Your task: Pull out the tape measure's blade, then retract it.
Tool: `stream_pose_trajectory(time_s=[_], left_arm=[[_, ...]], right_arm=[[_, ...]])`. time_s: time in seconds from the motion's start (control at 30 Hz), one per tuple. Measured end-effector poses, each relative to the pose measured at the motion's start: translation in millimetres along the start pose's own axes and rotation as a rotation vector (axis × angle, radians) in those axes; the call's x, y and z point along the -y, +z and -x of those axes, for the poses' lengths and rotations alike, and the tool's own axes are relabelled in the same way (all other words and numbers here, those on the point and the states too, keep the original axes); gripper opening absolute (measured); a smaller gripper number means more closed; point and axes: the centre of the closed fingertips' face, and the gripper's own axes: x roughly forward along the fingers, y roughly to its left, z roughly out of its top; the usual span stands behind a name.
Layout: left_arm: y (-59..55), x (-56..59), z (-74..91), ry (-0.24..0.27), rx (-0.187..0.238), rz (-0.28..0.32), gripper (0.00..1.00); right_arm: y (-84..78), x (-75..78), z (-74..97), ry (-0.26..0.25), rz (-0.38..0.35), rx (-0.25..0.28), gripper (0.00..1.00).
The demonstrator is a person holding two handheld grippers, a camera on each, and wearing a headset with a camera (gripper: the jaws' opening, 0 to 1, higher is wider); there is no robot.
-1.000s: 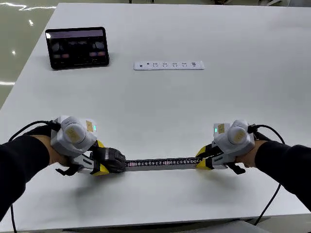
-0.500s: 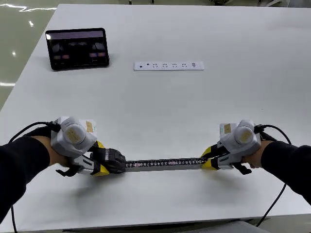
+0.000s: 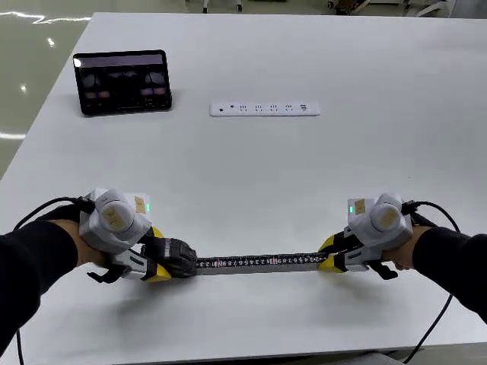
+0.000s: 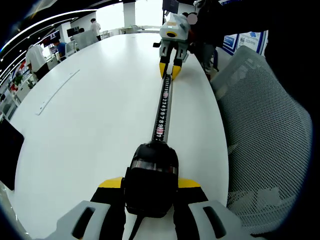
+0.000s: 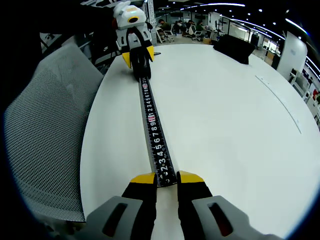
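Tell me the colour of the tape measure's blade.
The blade is black with white numerals and a few red ones, clearest in the right gripper view.

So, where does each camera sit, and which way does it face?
Head view: on the headset, looking forward and down at the table; both sleeves show, with the left hand-held gripper and the right hand-held gripper.
Left gripper view: on the left hand-held gripper, looking along its jaws, shut on the tape measure case, toward the right one.
Right gripper view: on the right hand-held gripper, looking along its jaws, shut on the blade, back toward the left one.
Shared: both gripper views show the blade from opposite ends.
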Motion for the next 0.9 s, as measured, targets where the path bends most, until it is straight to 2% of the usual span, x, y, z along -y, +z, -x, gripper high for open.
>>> stream_pose_trajectory(time_s=[0.13,0.2,0.23,0.3,0.33,0.47,0.57,0.67,0.73,0.8,0.83,0.87,0.9], left_arm=[[0.6,-0.7,-0.5,0.000,0.001,0.003,0.33],[1.9,-0.6,-1.1,0.001,0.001,0.007,0.33],[4.3,0.2,-2.1,-0.005,0.022,0.028,0.34],[3.6,-2.9,-1.8,0.017,0.033,0.041,0.35],[0.4,-4.6,-1.6,0.028,0.032,0.064,0.35],[-10.1,-6.3,2.3,0.059,0.014,0.076,0.35],[-10.6,-12.7,9.6,0.110,0.067,0.178,0.50],[-17.8,-13.9,17.0,0.131,0.076,0.259,0.61],[-21.1,-12.7,21.0,0.137,0.097,0.293,0.73],[-21.1,-20.4,25.3,0.191,0.142,0.322,0.86],[-21.7,-33.3,31.3,0.280,0.179,0.333,0.96],[-24.3,-34.0,35.8,0.294,0.189,0.362,0.98],[-22.5,-32.2,38.6,0.285,0.236,0.410,1.00]], right_arm=[[0.2,-0.2,-0.1,-0.001,-0.001,0.000,0.11],[1.5,0.2,-0.5,-0.004,-0.027,0.002,0.11],[3.0,0.9,-1.4,-0.004,-0.025,-0.006,0.12],[3.3,0.8,-2.0,-0.005,-0.017,-0.032,0.12],[3.4,0.2,-2.1,-0.005,-0.012,-0.045,0.13],[2.0,-0.2,-2.0,-0.006,-0.013,-0.051,0.14],[1.0,2.7,-1.0,-0.028,-0.026,-0.051,0.18],[2.5,2.6,2.4,-0.040,-0.045,-0.034,0.22],[3.8,3.4,6.6,-0.056,-0.071,-0.017,0.26],[4.2,4.8,10.7,-0.077,-0.114,0.001,0.29],[3.8,5.8,14.0,-0.092,-0.129,0.012,0.31],[2.4,6.3,16.1,-0.102,-0.133,0.019,0.32],[-0.3,6.3,18.9,-0.116,-0.143,0.025,0.33]])
